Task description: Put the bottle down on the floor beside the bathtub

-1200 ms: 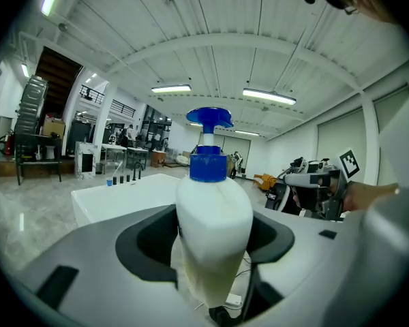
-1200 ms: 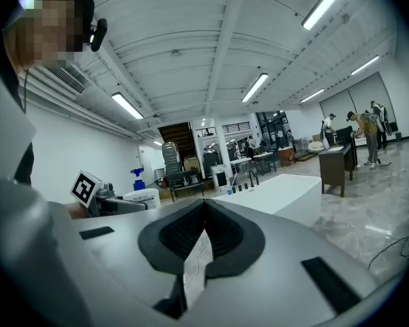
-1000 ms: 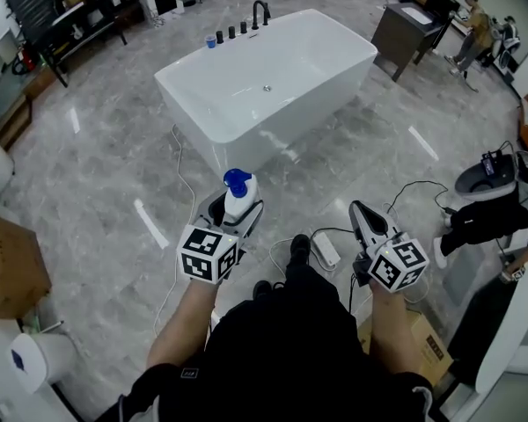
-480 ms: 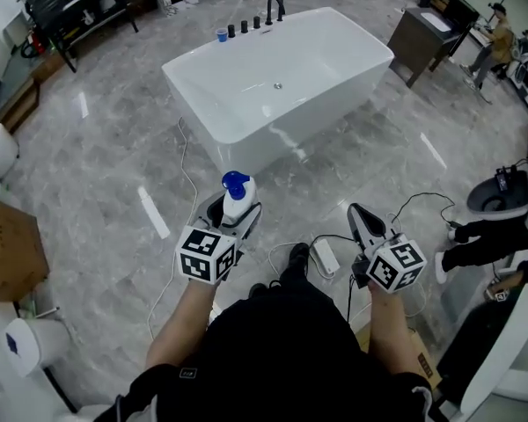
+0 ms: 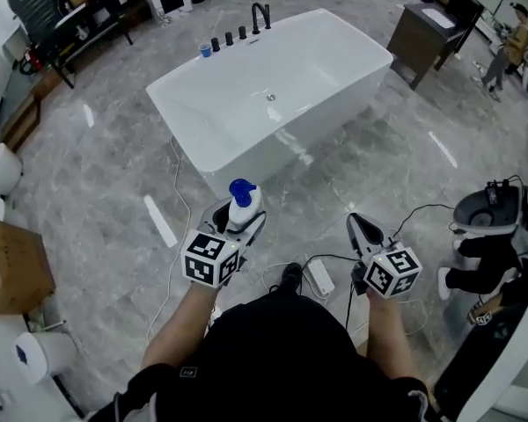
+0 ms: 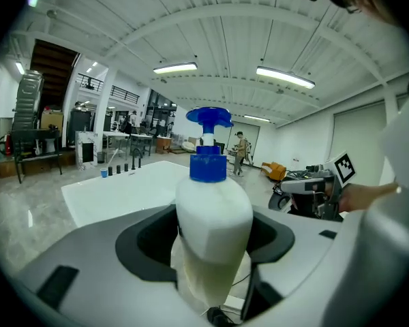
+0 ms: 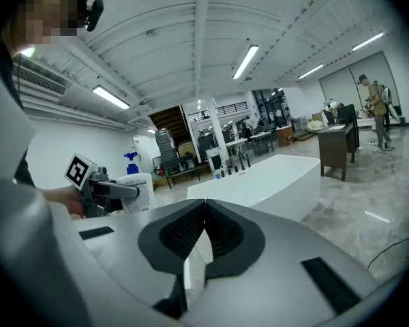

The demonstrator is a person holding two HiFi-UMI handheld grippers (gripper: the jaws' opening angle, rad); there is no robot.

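White plastic bottle with a blue pump head point(image 5: 244, 204) sits upright in the left gripper point(image 5: 235, 227), carried in the air over the grey marbled floor point(image 5: 106, 192), short of the near wall of the white freestanding bathtub point(image 5: 246, 158). The left gripper view shows the two jaws clamped on the bottle's rounded body point(image 6: 213, 216), one on each side, below the shoulder. The right gripper point(image 5: 363, 228) holds nothing; its jaws are pressed together.

I judge the bottle to be stiff and smooth, so it can slide in the pads if the grip slackens. The body is the right place to hold it, since the thin pump neck would twist or lift. Its weight depends on how full it is. The lower body looks creamier than the top, which may mark the liquid level, but I cannot be sure. With the tall pump it may tip if it lands tilted, so it needs a flat, square set-down.

The bottle's base is hidden by the jaws in every view. A label shows in the right gripper view, too small to read. A white power strip point(image 5: 319, 277) and cables lie on the floor near the person's feet.
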